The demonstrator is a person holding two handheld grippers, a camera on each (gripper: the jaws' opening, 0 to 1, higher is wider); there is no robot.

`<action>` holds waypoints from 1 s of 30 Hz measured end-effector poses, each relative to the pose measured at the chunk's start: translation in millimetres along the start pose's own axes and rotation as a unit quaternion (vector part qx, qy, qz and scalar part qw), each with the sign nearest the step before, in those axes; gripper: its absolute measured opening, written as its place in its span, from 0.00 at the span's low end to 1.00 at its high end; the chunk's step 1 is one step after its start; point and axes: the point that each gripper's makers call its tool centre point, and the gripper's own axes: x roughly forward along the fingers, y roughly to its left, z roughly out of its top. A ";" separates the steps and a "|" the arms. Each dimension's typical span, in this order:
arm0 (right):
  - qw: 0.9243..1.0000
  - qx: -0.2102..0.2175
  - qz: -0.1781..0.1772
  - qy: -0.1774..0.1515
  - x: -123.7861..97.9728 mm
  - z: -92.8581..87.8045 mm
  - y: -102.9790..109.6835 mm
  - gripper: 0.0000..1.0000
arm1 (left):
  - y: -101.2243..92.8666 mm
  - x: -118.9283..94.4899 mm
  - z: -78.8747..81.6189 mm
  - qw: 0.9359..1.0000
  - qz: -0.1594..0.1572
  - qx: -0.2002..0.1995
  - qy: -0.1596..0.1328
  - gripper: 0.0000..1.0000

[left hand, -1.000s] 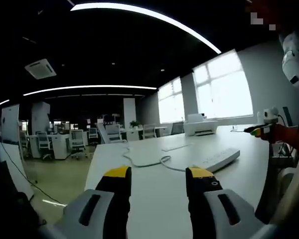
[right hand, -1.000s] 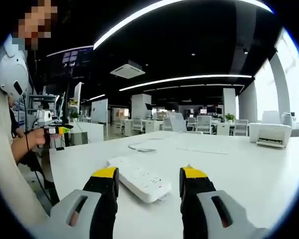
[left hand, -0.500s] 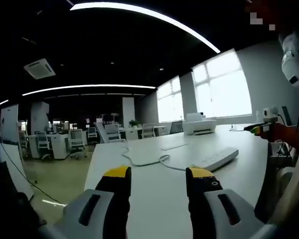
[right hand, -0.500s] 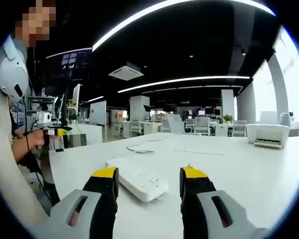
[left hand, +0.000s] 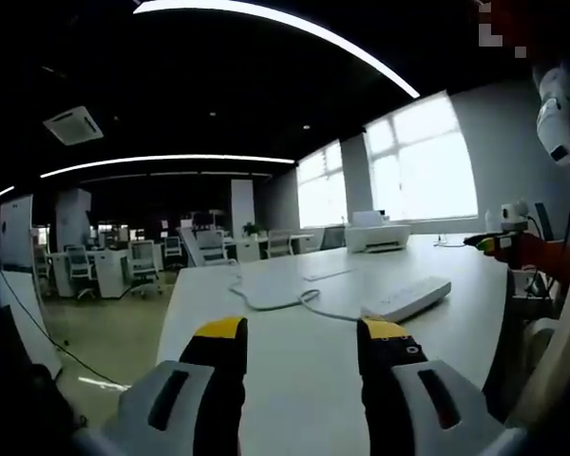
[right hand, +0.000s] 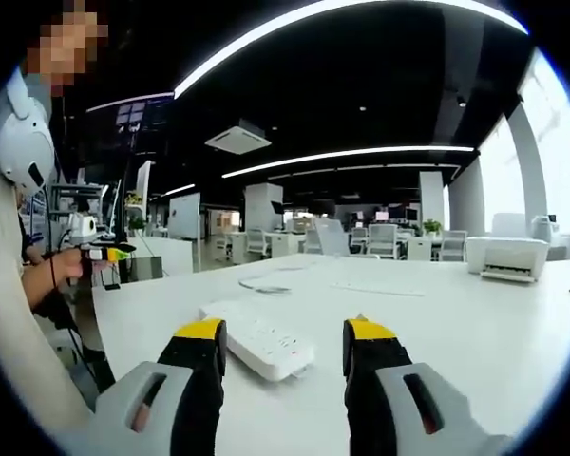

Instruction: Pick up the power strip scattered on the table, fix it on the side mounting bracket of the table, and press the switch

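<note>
Power strip just beyond right gripper's fingers

Power strip: white, long, flat, sockets facing up, laid on the white table; white cord is looped across the tabletop behind it.

The power strip looks like smooth white plastic with a slight sheen, its cord rubbery and matt, lying on a smooth, faintly glossy white table, while the printer is matt white plastic.
</note>
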 end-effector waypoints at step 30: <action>0.999 -0.018 0.044 0.017 1.2 -7.9 15.4 0.56 | -3.6 -0.1 0.8 0.999 -0.024 -0.021 -0.004 0.55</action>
